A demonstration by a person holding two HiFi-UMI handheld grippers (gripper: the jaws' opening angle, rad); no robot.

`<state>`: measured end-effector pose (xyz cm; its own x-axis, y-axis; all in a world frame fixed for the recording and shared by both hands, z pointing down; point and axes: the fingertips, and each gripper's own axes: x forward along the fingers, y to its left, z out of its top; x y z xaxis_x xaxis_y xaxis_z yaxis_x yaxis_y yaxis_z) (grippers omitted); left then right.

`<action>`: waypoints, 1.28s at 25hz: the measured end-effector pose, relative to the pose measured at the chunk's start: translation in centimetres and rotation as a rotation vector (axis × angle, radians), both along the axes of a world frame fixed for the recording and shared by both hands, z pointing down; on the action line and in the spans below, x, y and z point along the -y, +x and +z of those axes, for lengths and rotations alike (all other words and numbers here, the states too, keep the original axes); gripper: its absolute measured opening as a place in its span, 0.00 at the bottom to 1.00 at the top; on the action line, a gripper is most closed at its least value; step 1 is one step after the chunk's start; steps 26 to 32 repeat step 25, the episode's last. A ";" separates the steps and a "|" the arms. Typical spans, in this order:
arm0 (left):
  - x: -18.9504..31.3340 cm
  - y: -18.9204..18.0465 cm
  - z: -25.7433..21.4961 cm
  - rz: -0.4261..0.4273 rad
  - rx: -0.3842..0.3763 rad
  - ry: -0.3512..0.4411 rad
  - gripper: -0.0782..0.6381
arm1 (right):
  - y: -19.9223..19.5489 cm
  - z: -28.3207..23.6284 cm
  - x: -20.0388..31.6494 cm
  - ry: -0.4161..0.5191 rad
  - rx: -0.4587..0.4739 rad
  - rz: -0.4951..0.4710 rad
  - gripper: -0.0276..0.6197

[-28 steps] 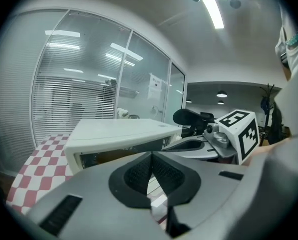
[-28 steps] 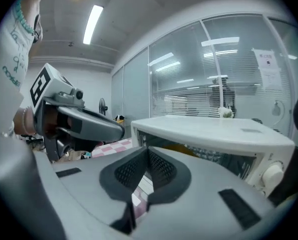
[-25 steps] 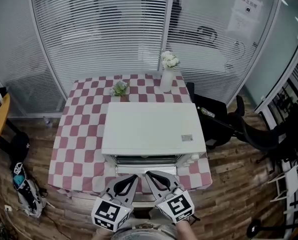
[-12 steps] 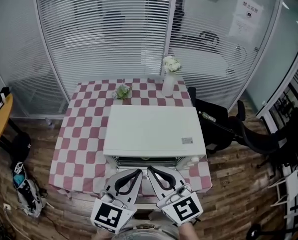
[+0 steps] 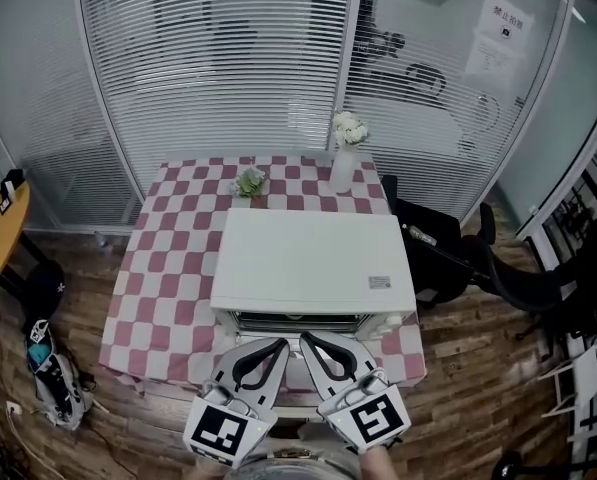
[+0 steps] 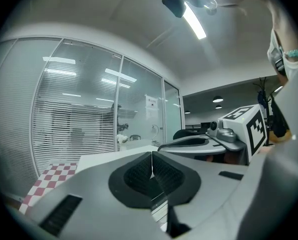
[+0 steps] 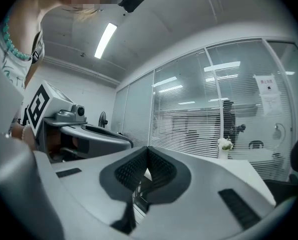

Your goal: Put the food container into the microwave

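Head view: bottom edge cuts the rig off just behind the marker cubes point(image 5: 218, 435). Microwave point(image 5: 313, 263) sits mid-frame on the checked table point(image 5: 168, 278), seen from above. Its front is only a thin strip, lower part behind the gripper tips, so can't tell if the door's open. Food container: can't make it out in any view.

Left gripper point(image 6: 151, 159): pads pressed together, nothing btw them. Right gripper point(image 7: 147, 154): same, pads together, empty. Both are side by side at bottom centre of the head view, tips just in front of the microwave's front; touching it or not, can't tell.

Vs 1 s ago: both grippers look bigger & nearer the cam, and table & microwave sit a touch lower-right in frame. Vs half a sec ago: barely any change.
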<state>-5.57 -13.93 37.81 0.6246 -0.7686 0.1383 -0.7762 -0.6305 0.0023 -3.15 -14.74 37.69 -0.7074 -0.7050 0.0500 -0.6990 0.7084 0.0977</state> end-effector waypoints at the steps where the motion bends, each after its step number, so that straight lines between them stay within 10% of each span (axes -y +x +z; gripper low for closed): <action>1: 0.0 0.0 0.0 -0.001 0.000 -0.002 0.13 | 0.0 0.0 0.0 0.002 -0.001 0.001 0.03; 32: 0.6 0.0 1.0 0.010 0.008 -0.029 0.13 | -0.3 0.2 0.2 -0.010 -0.029 -0.020 0.03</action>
